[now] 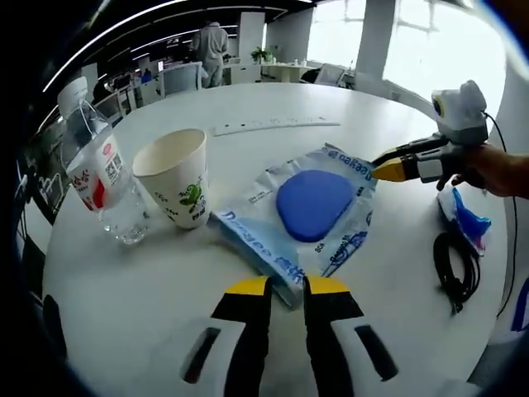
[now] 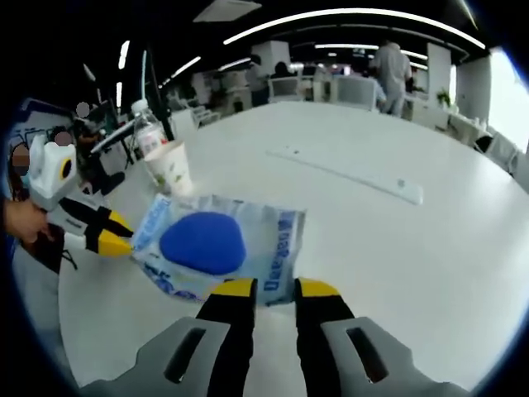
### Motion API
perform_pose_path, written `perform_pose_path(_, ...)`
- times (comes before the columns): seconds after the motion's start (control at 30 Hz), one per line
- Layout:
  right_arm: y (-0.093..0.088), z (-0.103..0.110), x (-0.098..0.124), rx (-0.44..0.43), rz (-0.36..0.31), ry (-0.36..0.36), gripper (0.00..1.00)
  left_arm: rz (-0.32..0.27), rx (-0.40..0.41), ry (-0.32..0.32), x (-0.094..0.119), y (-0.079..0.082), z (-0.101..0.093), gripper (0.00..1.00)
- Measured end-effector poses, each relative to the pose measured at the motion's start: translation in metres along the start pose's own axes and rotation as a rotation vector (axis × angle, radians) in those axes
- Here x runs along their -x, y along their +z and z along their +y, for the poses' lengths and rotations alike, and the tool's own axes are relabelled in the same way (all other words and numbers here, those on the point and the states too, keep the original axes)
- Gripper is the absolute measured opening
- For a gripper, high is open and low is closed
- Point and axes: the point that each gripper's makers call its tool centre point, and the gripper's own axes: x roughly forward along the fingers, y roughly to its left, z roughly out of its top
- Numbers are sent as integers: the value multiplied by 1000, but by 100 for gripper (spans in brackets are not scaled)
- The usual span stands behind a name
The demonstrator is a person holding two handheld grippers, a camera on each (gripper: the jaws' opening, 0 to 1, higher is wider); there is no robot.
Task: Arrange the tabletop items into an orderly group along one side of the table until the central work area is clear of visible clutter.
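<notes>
Lying flat at the middle of the round white table [image 1: 165,289]: a crinkly translucent plastic packet [image 1: 299,217] printed with blue lettering, holding a smooth blue oval inside. Closing on one edge of that packet from the near side, the left gripper [image 1: 287,287], yellow-tipped jaws nearly together with the packet's corner between them. Meeting the opposite edge, the right gripper [image 1: 387,169], jaws pinched there too. Standing just beside the packet: a tapered paper cup [image 1: 176,185] with green print, and a clear ribbed water bottle [image 1: 97,169] beside it. Resting apart, a coiled black cable [image 1: 457,269].
</notes>
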Motion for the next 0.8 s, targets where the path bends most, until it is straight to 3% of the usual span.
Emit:
perform_pose_path(0.27, -7, -4, -4, -28, 31, -2, 9, 13, 49, 5, -7, 1, 6, 9)
perform_pose_path(0.5, -8, 0, -3, -57, 41, 4, 0, 25, 22, 15, -10, 2, 7, 7)
perform_pose_path(0.8, -13, 5, 10, -91, 51, -2, 0, 21, -19, 12, -14, 9, 4, 0)
